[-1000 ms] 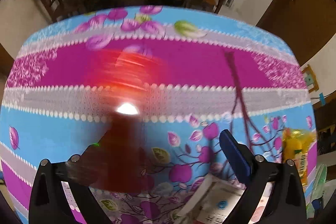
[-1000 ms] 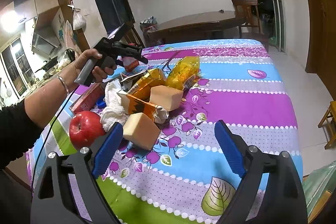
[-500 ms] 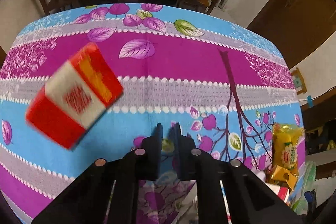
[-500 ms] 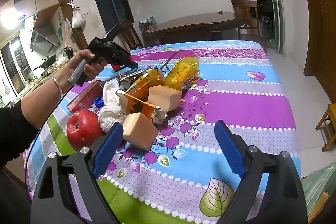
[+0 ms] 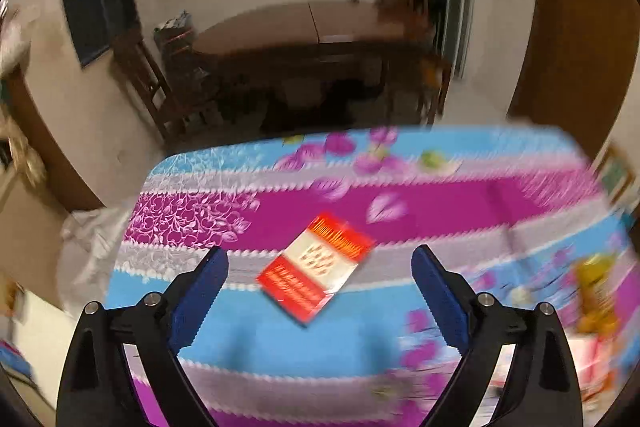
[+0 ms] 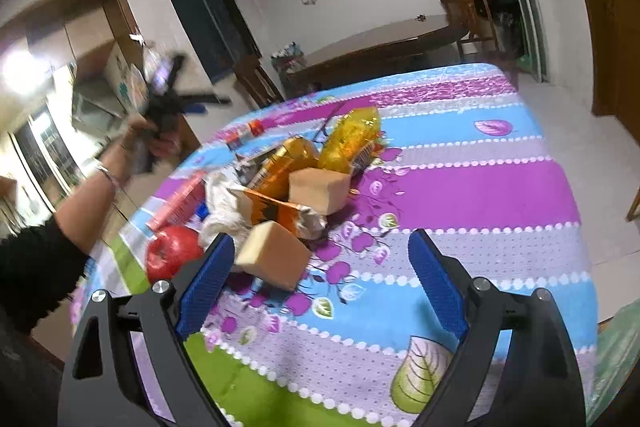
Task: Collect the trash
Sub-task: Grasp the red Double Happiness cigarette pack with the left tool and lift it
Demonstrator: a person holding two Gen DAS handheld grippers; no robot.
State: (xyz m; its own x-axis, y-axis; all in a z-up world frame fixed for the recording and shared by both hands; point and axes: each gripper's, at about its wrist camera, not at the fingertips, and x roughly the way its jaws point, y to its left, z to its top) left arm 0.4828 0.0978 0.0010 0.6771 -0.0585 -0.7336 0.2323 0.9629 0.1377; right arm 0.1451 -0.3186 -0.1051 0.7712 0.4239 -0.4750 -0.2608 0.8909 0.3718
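Note:
A red and white carton (image 5: 316,263) lies flat on the flowered tablecloth (image 5: 440,203), apart from my open, empty left gripper (image 5: 320,279), which is raised above it. In the right wrist view the left gripper (image 6: 208,103) is lifted high at the left, and the carton (image 6: 244,133) lies small at the table's far side. My right gripper (image 6: 320,275) is open and empty, low over the near table. Just ahead of it is a trash pile: yellow snack bags (image 6: 352,139), an orange wrapper (image 6: 272,211), white crumpled paper (image 6: 224,207) and two tan blocks (image 6: 276,255).
A red apple (image 6: 172,251) and a pink box (image 6: 180,203) lie left of the pile. A yellow bag (image 5: 596,291) sits at the right edge in the left wrist view. A white bag (image 5: 92,239) hangs off the table's left. A dark wooden table and chairs (image 5: 304,43) stand behind.
The left gripper let the red and white carton go, shut for a moment, then opened and rose up and back. The carton dropped onto the cloth. The right gripper stayed put.

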